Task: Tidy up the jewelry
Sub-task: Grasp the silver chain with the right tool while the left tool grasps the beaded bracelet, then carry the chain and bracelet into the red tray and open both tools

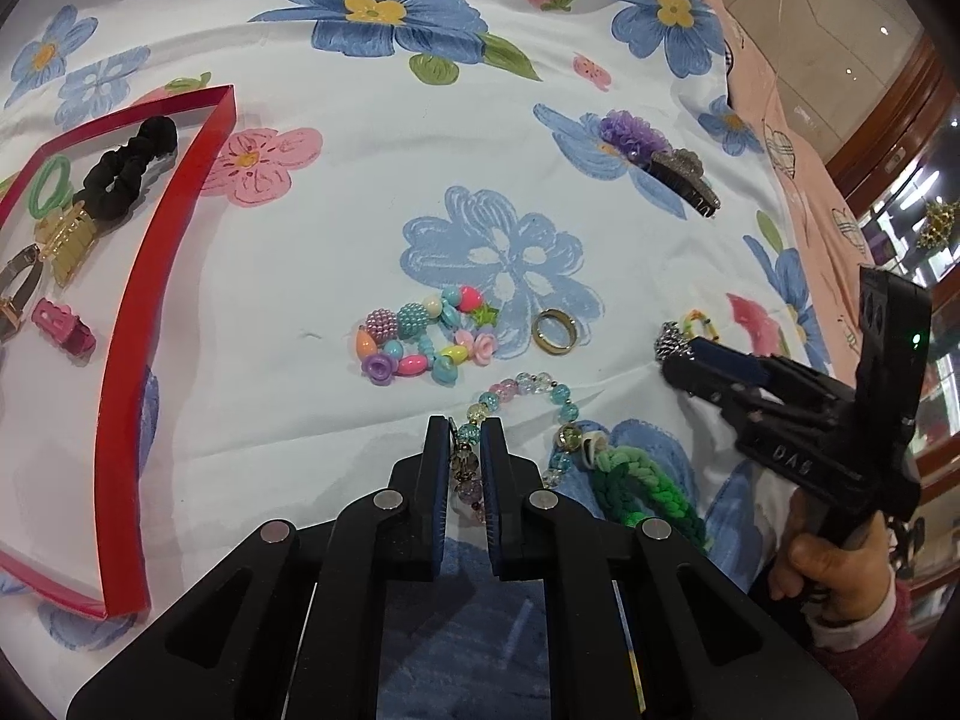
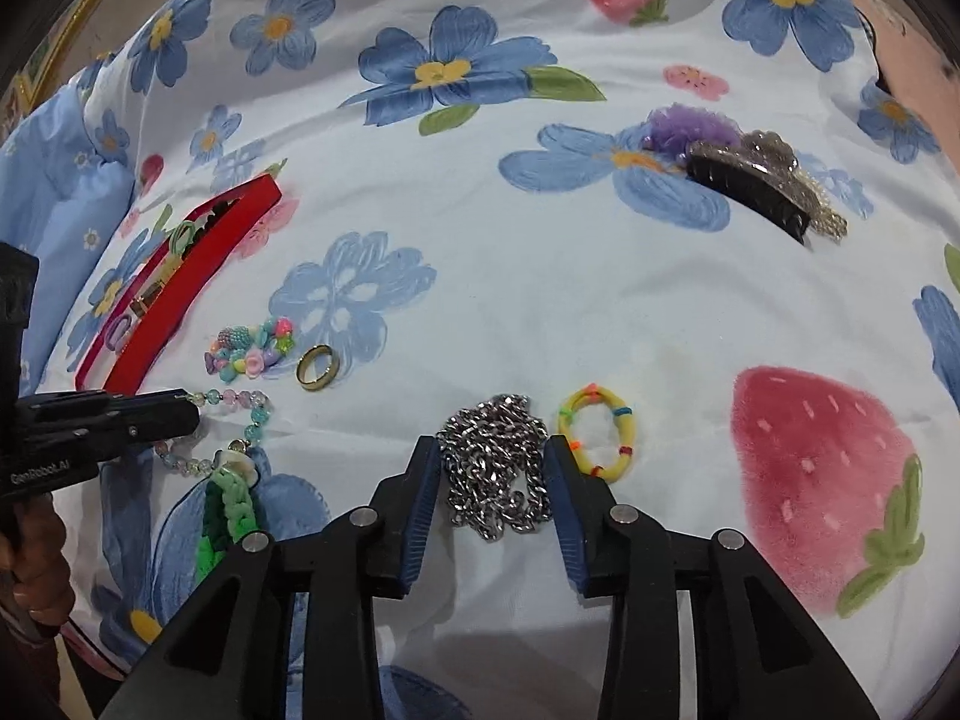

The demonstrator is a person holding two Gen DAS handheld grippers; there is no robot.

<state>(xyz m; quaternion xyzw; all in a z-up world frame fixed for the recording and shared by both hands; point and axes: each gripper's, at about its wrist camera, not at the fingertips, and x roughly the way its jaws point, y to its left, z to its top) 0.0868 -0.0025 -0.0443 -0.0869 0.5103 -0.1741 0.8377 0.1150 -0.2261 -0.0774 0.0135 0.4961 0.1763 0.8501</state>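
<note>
My left gripper (image 1: pixel 467 427) is shut on the pastel glass-bead strand (image 1: pixel 528 387), which joins a green braided cord (image 1: pixel 645 489); it also shows in the right wrist view (image 2: pixel 195 414). My right gripper (image 2: pixel 493 456) is open, its fingers either side of a heap of silver chain (image 2: pixel 495 474) on the cloth. A colourful bead bracelet (image 1: pixel 423 339) and a gold ring (image 1: pixel 555 330) lie beyond the left gripper. A red-rimmed tray (image 1: pixel 129 312) at the left holds a black scrunchie (image 1: pixel 129 165), a green hair tie, clips and other pieces.
A floral bedsheet (image 1: pixel 372 168) covers the surface. A purple flower clip (image 2: pixel 693 123) and a glittery dark claw clip (image 2: pixel 759 183) lie at the far right. A yellow hair tie (image 2: pixel 597 435) lies just right of the chain. Pink fabric borders the sheet at right.
</note>
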